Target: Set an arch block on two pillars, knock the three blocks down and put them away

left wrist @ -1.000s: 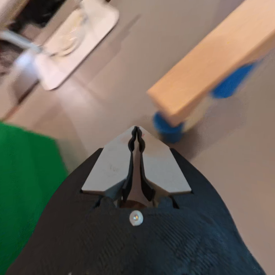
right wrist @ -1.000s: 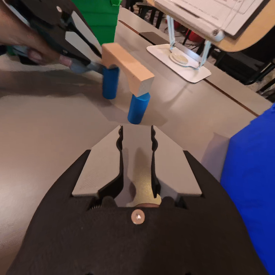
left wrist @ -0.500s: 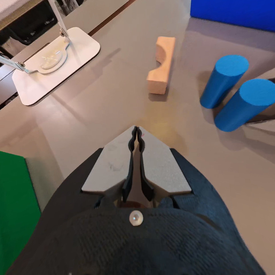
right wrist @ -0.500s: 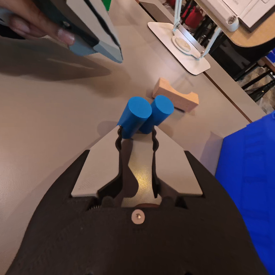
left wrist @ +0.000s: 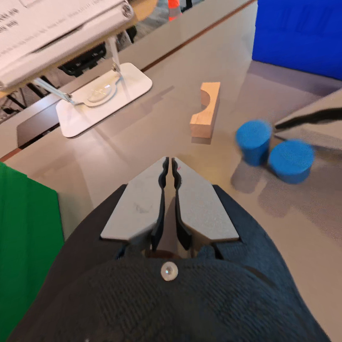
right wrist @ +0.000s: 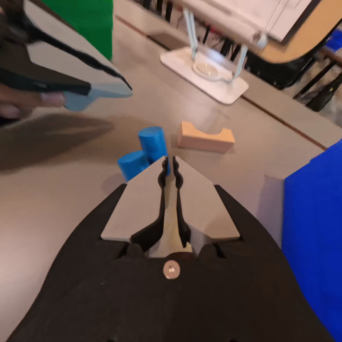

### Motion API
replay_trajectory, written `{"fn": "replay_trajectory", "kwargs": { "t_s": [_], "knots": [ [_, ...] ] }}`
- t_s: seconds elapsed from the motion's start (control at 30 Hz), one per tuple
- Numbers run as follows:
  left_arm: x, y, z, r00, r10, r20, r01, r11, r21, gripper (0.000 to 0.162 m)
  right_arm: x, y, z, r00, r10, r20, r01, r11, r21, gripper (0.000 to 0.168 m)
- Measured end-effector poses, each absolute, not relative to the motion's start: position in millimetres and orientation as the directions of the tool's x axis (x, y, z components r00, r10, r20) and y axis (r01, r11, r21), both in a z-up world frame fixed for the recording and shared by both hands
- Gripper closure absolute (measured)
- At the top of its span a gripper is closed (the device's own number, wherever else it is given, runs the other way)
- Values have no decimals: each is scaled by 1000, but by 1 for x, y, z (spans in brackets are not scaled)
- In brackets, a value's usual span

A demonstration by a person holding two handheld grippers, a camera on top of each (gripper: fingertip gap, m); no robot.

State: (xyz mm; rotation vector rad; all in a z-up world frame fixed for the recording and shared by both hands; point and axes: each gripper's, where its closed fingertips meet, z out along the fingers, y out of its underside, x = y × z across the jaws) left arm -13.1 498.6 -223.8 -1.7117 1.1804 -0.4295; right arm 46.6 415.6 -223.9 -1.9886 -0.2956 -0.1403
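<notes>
Showing only rightward: fingers [right wrist: 53, 97] beneath left hand-held gripper [right wrist: 129, 88].

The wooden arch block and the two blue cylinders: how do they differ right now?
The wooden arch block is pale bare wood, squared with a curved notch; the blue cylinders are round and painted. The arch block lies alone, apart from them; the cylinders lie side by side, close against each other. All three lie toppled on the grey table, none gripped.
</notes>
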Motion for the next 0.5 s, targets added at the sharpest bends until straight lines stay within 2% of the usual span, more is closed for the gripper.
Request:
{"fn": "replay_trajectory", "kwargs": {
  "t_s": [0.1,0.33,0.5],
  "knots": [
    [-20,508,-216,505,-844,-182,-465,-88,-881,162,57,417,-207,961,54,273,274,-351,-896,164],
    [-22,509,-216,501,-846,-183,-469,-88,-879,160,53,413,-230,965,106,238,261,-392,-882,153],
    [-21,508,-223,491,-846,-209,-499,-76,-863,160,26,405,-233,943,229,240,309,-349,-885,140]
  ]
}}
